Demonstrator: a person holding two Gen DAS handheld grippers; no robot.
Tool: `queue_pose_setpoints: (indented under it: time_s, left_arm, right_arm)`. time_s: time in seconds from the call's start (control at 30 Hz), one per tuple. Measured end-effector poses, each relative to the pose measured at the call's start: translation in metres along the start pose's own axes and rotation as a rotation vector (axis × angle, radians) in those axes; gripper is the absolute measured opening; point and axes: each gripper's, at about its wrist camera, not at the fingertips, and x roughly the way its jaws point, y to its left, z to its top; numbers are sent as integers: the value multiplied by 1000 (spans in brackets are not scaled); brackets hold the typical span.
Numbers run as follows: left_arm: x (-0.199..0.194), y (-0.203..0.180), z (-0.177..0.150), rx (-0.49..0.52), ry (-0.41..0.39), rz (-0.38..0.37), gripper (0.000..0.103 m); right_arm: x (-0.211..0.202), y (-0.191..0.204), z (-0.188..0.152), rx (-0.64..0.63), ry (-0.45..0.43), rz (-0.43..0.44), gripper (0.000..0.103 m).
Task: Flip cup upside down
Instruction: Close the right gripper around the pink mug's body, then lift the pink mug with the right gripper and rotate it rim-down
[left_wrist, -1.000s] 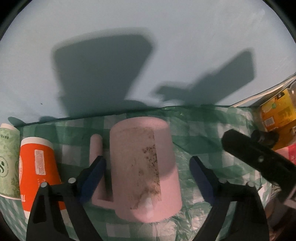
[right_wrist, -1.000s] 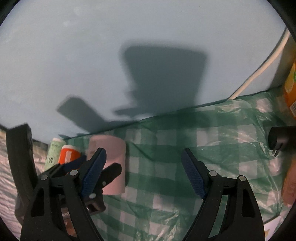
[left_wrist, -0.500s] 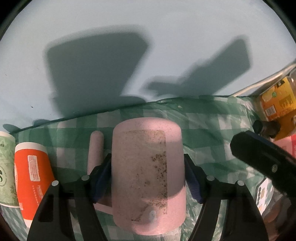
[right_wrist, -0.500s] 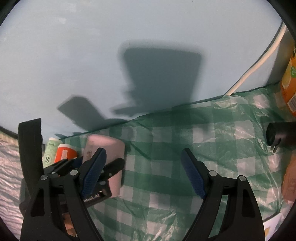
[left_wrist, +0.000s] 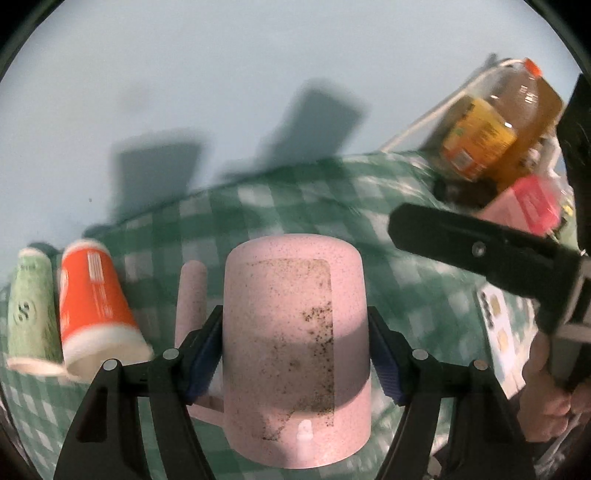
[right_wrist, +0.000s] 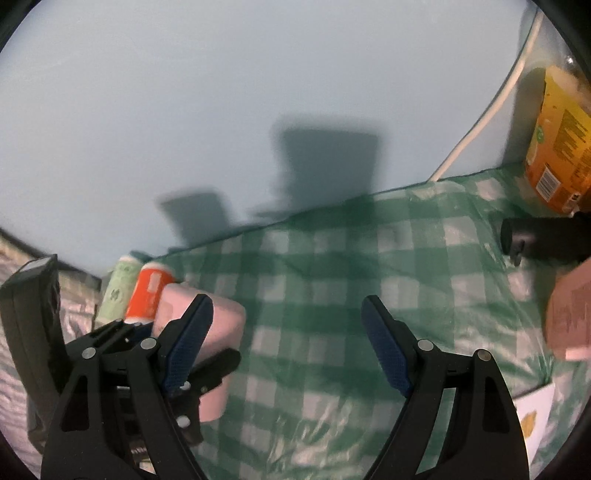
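A pink speckled mug (left_wrist: 295, 332) with a side handle (left_wrist: 190, 295) sits between the blue pads of my left gripper (left_wrist: 295, 347), which is shut on it, base pointing away from the camera, over the green checked tablecloth (left_wrist: 295, 206). A worn label patch shows on its side. The mug also shows in the right wrist view (right_wrist: 218, 332), held by the left gripper. My right gripper (right_wrist: 288, 339) is open and empty above the cloth, to the right of the mug.
An orange paper cup (left_wrist: 92, 306) and a green paper cup (left_wrist: 31, 310) stand upside down to the mug's left. An orange juice bottle (left_wrist: 495, 125) and a pink carton (left_wrist: 524, 203) stand at the right. A black cylinder (right_wrist: 535, 243) lies near the wall.
My left gripper closed on the pink mug and has tilted and lifted with it; the view has swung. The right gripper stays open, shifted slightly.
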Motion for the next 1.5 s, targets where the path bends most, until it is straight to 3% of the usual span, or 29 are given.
queue_pose_setpoints:
  time_s: [0.27, 0.6, 1.0, 1.17, 1.33, 1.47, 1.5]
  left_arm:
    - [-3, -4, -58, 21, 0, -4, 74]
    - [5, 9, -98, -17, 32, -23, 74]
    - [24, 6, -108, -37, 67, 4, 74]
    - [14, 8, -106, -44, 52, 23, 81]
    - [-3, 11, -106, -34, 30, 18, 82]
    - [-22, 25, -112, -62, -14, -14, 82]
    - [-27, 31, -114, -42, -13, -54, 82]
  right_arm:
    - [-5, 20, -48, -34, 49, 63, 83]
    - [16, 20, -90, -48, 123, 72, 83]
    - [30, 22, -107, -45, 186, 101, 83]
    - [26, 24, -107, -38, 181, 111, 83]
    - [16, 27, -108, -37, 175, 121, 83]
    - [13, 34, -108, -30, 177, 139, 83]
    - [13, 36, -109, -30, 180, 144, 83]
